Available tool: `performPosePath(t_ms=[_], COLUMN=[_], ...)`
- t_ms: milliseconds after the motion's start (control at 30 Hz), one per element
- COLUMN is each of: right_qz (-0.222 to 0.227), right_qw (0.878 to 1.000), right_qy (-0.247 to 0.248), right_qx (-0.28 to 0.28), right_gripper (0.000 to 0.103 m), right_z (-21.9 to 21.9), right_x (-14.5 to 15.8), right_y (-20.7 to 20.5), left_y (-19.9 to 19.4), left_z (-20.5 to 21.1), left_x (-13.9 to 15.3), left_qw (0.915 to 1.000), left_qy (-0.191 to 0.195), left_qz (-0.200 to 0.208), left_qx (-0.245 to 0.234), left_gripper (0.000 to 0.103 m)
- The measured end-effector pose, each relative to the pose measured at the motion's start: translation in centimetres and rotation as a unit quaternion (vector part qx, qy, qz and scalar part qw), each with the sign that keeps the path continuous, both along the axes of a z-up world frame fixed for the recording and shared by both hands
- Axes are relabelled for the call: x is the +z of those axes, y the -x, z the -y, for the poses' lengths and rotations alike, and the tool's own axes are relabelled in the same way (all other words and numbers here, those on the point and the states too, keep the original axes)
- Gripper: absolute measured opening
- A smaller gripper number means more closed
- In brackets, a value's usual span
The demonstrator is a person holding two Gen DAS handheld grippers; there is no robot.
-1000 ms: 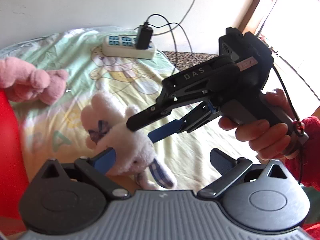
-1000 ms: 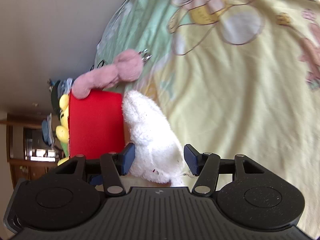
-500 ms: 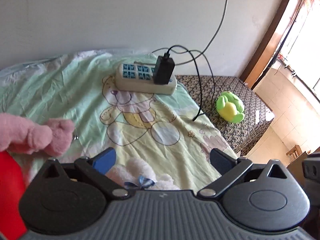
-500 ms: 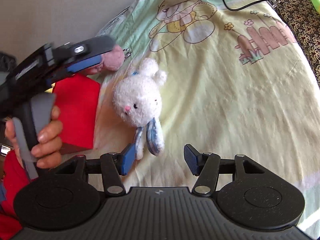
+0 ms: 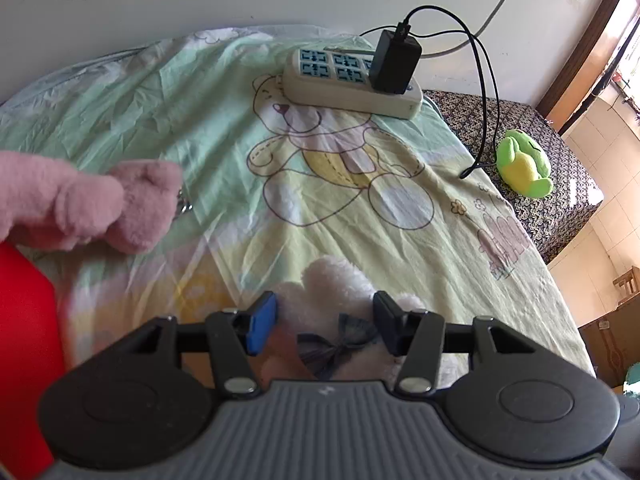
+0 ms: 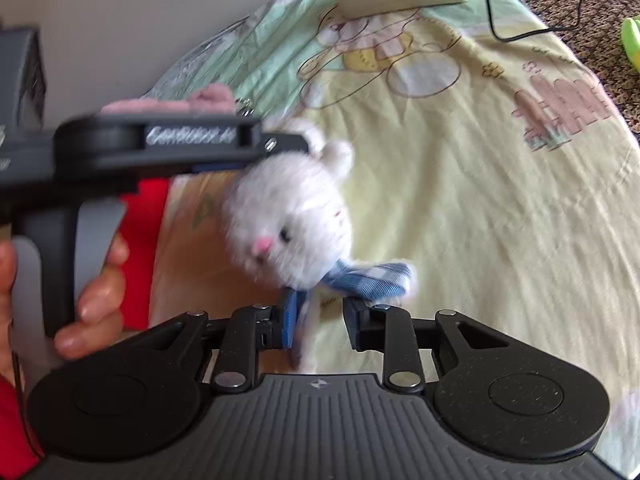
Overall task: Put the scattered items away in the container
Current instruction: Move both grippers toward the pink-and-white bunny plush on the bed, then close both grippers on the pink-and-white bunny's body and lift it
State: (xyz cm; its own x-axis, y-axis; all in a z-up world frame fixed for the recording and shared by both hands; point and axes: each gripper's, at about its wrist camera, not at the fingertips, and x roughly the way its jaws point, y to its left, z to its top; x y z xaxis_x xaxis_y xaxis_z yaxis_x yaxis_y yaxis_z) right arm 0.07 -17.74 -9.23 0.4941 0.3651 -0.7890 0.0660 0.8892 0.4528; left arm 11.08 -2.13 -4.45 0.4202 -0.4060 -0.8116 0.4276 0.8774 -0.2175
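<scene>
The white plush rabbit [image 6: 296,216] lies on the bed at 12 o'clock of the right tool [image 6: 320,320], its long axis running toward the half-closed jaws that straddle its blue ear, nearer than the spread left tool [image 5: 324,320].

Left gripper [image 5: 322,322]: black linkage arms, silver pivot screws, ribbed grey housing, two round black side discs. One finger pad blue, other black. Right gripper [image 6: 320,320]: same build, small emblem on housing. Left unit side-on: white lettering, blurred; grey pistol handle. Hand [image 6: 86,292]: red sleeve [image 6: 14,420].
</scene>
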Motion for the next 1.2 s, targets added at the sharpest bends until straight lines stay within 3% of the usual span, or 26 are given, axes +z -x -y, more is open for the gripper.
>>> performPosePath(t_ms=[100, 200, 367, 533, 600, 733, 833, 900, 967, 1033, 1200], right_qz=[-0.022, 0.016, 0.03, 0.015, -0.004, -0.048, -0.066, -0.079, -0.084, -0.082, -0.087], right_qw=[1.0, 0.998, 0.997, 0.997, 0.996, 0.988, 0.984, 0.982, 0.979, 0.976, 0.964], right_qy=[-0.006, 0.039, -0.009, -0.057, -0.082, -0.144, -0.156, -0.16, -0.168, -0.173, -0.214], right_qx=[-0.01, -0.037, -0.071, -0.042, -0.03, -0.036, -0.047, -0.055, -0.078, -0.103, -0.132], right_gripper=[0.025, 0.025, 0.034, 0.038, 0.047, 0.047, 0.048, 0.048, 0.048, 0.048, 0.048], right_z=[1.7, 1.9, 4.4, 4.3, 4.1, 4.3, 4.2, 4.1, 4.3, 4.7, 4.9], right_x=[-0.6, 0.8, 2.3, 3.5, 3.7, 2.7, 2.0, 1.3, 0.8, 0.5, -0.9], right_y=[-2.0, -3.0, -4.3, -2.6, -1.1, 1.7, 2.9, 3.0, 3.0, 3.2, 2.8], left_y=[1.4, 2.8, 5.8, 8.7, 9.8, 10.9, 10.7, 9.6, 7.6, 5.5, 4.3], left_z=[-1.5, -3.5, -5.1, -6.5, -7.0, -6.8, -5.4, -3.4, -1.9, -1.0, -2.1], left_x=[0.9, 1.0, 1.4, 2.5, 3.8, 7.2, 8.0, 6.8, 4.8, 2.1, 0.7], left_qw=[0.9998, 0.9996, 0.9993, 0.9998, 0.9997, 0.9938, 0.9838, 0.9797, 0.9835, 0.9883, 0.9926], left_qy=[-0.007, 0.004, 0.018, -0.005, -0.016, -0.023, -0.016, -0.014, 0.002, 0.019, 0.06], left_qz=[0.011, -0.006, -0.022, -0.017, 0.014, 0.092, 0.142, 0.142, 0.095, 0.034, 0.007], left_qx=[0.017, 0.028, 0.026, 0.001, -0.016, -0.057, -0.108, -0.141, -0.154, -0.147, -0.105], left_gripper=[0.053, 0.053, 0.053, 0.057, 0.06, 0.081, 0.097, 0.096, 0.083, 0.057, 0.058])
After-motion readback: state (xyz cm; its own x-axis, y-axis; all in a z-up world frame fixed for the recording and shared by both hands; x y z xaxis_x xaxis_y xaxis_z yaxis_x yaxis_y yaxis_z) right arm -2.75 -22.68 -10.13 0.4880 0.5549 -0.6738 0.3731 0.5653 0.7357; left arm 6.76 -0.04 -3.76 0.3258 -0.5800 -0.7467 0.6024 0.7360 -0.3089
